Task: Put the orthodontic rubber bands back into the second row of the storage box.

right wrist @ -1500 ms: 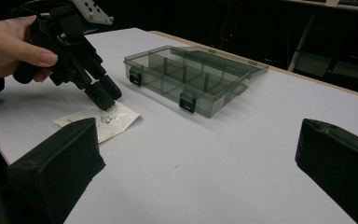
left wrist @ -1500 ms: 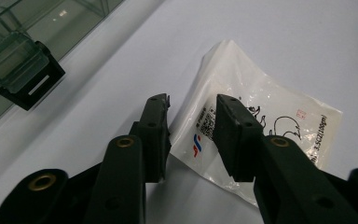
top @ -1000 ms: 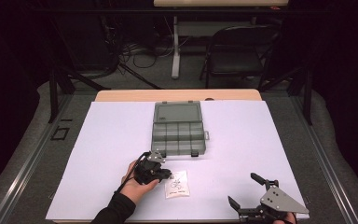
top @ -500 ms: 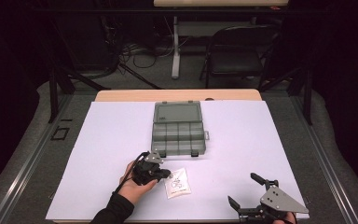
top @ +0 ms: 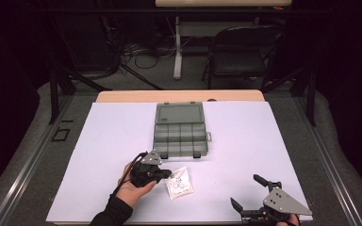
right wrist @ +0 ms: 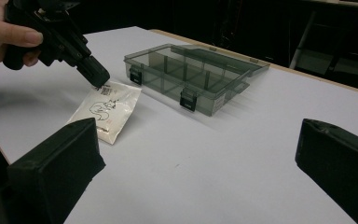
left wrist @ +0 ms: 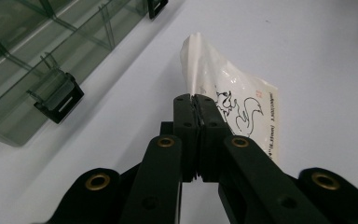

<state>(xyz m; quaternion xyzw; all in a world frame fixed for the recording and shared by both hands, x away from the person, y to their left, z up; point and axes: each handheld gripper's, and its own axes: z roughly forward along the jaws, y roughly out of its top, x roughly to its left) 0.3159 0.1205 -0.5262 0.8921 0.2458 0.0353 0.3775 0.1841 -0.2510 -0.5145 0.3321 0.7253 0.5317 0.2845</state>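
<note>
A small white packet [top: 179, 184] printed with a black squirrel drawing lies on the white table, in front of a grey-green compartment box [top: 181, 136] whose lid stands open. My left gripper [top: 168, 174] is shut on the packet's left corner, with the jaws pressed together on the plastic [left wrist: 233, 93] and the gripper [left wrist: 195, 100] pinching its raised edge. From the right gripper view the packet [right wrist: 105, 109] rests mostly flat under the left gripper [right wrist: 98, 77]. My right gripper [top: 245, 190] is open near the table's front right, with nothing between its jaws [right wrist: 198, 154].
The box [right wrist: 196, 74] has several empty compartments and two black latches on its front side [left wrist: 58, 100]. The white table sheet [top: 264, 141] spreads wide on both sides. A chair [top: 238, 56] and cables stand beyond the far edge.
The packet has shifted slightly towards the box, its left corner pulled up by the left gripper. The right gripper has stayed still.
</note>
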